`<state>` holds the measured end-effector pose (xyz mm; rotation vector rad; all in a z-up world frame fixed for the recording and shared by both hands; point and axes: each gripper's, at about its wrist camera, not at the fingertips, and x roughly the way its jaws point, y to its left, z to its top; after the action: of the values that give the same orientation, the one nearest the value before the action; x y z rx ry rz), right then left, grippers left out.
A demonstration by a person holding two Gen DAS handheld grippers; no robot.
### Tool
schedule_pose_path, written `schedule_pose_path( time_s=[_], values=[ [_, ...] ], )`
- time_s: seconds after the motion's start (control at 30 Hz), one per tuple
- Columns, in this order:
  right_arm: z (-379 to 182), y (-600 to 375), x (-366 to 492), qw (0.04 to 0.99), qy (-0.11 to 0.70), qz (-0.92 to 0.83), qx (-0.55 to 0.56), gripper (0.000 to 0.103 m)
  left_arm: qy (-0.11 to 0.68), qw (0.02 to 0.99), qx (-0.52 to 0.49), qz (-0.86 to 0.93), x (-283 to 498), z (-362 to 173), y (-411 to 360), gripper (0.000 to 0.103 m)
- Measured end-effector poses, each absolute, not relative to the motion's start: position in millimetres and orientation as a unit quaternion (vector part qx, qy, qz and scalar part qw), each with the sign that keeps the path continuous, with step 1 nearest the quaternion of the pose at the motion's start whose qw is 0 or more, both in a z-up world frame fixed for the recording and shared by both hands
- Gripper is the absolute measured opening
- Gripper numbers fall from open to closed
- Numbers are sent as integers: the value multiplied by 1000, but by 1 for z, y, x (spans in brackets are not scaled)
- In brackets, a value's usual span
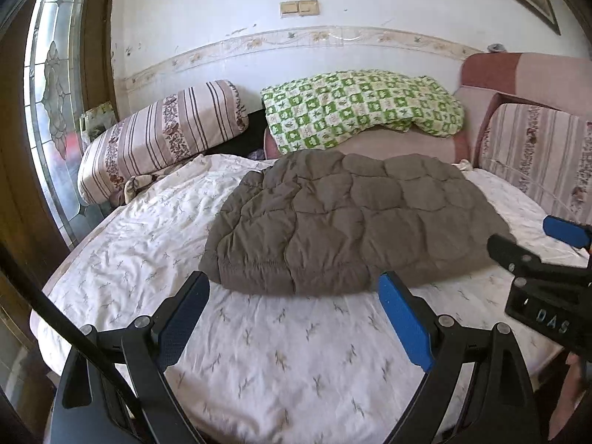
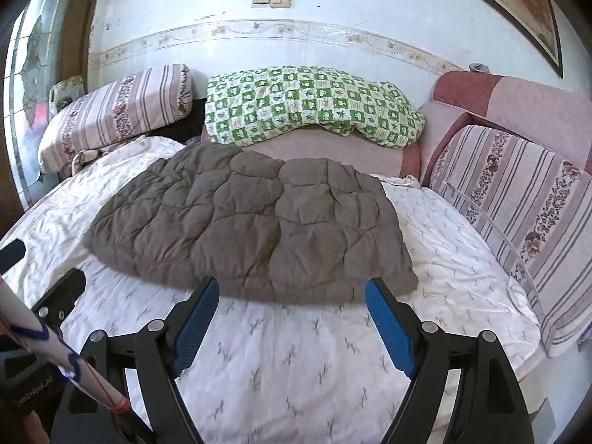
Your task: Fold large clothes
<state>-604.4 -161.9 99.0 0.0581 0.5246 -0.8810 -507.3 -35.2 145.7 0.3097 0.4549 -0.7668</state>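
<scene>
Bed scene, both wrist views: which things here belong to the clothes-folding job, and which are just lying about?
Belongs to the job:
- brown quilted garment, lying folded on the white sheet
- left tongs, open, empty
- right tongs, open, empty

Just lying about:
- green checked blanket
- striped bolster
- striped cushion
- pink sofa

Bright daylight from window (image 1: pixel 55 111); fisheye-bent edges, dark corners.

Right gripper (image 2: pixel 292 296): jaws wide apart, empty, above the bed sheet (image 2: pixel 296 370) near edge. Folded brown quilted garment (image 2: pixel 251 222) lies mid-bed
</scene>
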Motion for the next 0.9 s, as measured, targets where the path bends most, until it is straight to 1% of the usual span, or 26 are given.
schedule_pose_path(
  time_s=[0.2, 0.33, 0.53, 0.63, 0.73, 0.8, 0.9],
  values=[
    [112, -124, -633, 875, 245, -418, 13, 86, 199, 897, 130, -373, -530, 177, -6, 93],
    [137, -94, -656, 883, 214, -417, 3, 94, 183, 904, 113, -369, -543, 208, 17, 96],
    [177, -58, -686, 896, 153, -417, -10, 99, 140, 917, 84, -364, -569, 253, 52, 103],
    [194, -44, -697, 893, 122, -433, -11, 103, 125, 927, 74, -345, -575, 272, 66, 103],
    [202, -40, -702, 891, 106, -441, -8, 103, 121, 929, 55, -344, -574, 281, 77, 103],
    [203, -43, -698, 886, 113, -449, -5, 103, 123, 932, 38, -339, -569, 284, 81, 103],
    [198, -55, -691, 877, 128, -464, 14, 103, 141, 939, 52, -308, -558, 275, 75, 103]
  ],
)
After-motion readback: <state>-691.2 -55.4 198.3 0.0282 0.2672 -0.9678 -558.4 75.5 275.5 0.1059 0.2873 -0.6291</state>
